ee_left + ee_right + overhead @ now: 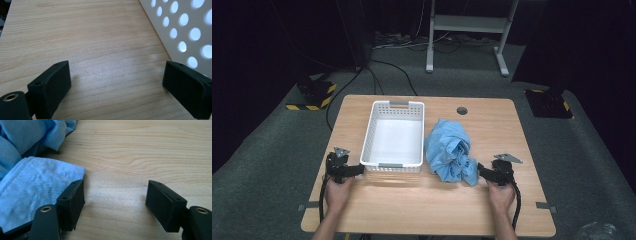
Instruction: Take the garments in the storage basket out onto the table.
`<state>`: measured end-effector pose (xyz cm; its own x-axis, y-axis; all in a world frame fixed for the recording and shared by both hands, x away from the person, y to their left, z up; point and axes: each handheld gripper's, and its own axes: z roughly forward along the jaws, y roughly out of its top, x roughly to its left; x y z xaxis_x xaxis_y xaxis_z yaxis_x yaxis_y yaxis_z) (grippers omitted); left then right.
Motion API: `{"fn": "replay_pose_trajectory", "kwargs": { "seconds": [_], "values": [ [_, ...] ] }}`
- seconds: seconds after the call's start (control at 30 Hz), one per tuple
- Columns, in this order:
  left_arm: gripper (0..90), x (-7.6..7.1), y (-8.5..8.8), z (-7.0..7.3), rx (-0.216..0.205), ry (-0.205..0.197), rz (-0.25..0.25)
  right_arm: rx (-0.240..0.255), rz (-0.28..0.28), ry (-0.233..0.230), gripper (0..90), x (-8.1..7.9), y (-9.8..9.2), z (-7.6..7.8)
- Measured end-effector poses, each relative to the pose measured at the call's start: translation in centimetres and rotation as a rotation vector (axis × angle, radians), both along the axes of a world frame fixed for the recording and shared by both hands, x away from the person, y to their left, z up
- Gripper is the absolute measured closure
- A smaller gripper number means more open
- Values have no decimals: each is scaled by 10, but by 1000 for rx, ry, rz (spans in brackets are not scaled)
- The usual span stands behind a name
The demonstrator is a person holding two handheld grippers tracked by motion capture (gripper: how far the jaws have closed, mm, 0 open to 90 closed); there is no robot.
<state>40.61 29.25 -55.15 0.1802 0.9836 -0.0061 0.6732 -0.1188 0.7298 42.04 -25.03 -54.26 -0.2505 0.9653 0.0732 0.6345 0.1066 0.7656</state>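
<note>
While you hold both grippers low at the near edge, the scene reads so:

Counter: your wooden counter [432, 200] carries a basket and a cloth side by side, with bare wood along the near strip.

Left gripper: your left gripper [357, 170] sits at the near left, just beside the near left corner of the white basket [393, 134].

Left jaws: in the left gripper view your jaws stand wide apart with nothing but wood grain between them; one pad [185, 87] lies close by the basket's perforated wall [185, 27], and you cannot tell from that view whether it touches.

Right gripper: your right gripper [483, 171] sits at the near right, its tip at the near edge of the blue cloth [451, 152].

Right jaws: in the right gripper view your jaws are open, bare wood between them; one pad [75, 200] lies right against a flat hemmed corner of the cloth, which lies outside the gap and is not gripped.

Cloth: it lies crumpled in a heap on the counter, just right of the basket and touching or nearly touching its right wall.

Basket: it stands upright left of centre, its long side running near to far.
</note>
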Motion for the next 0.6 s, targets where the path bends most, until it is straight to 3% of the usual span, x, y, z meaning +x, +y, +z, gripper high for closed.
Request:
{"fn": "replay_pose_trajectory", "kwargs": {
  "seconds": [0.17, 0.27, 0.6],
  "values": [
    [82, 0, 0, 0, 0, 0, 1, -22, 5, -7, 285, -1, 3, -1],
    [82, 0, 0, 0, -1, 0, 2, -99, 23, -11, 257, -1, 11, -2],
    [83, -1, -1, 0, -2, -1, 0, -97, -5, -2, 218, -1, 12, -2]
  ]
}}
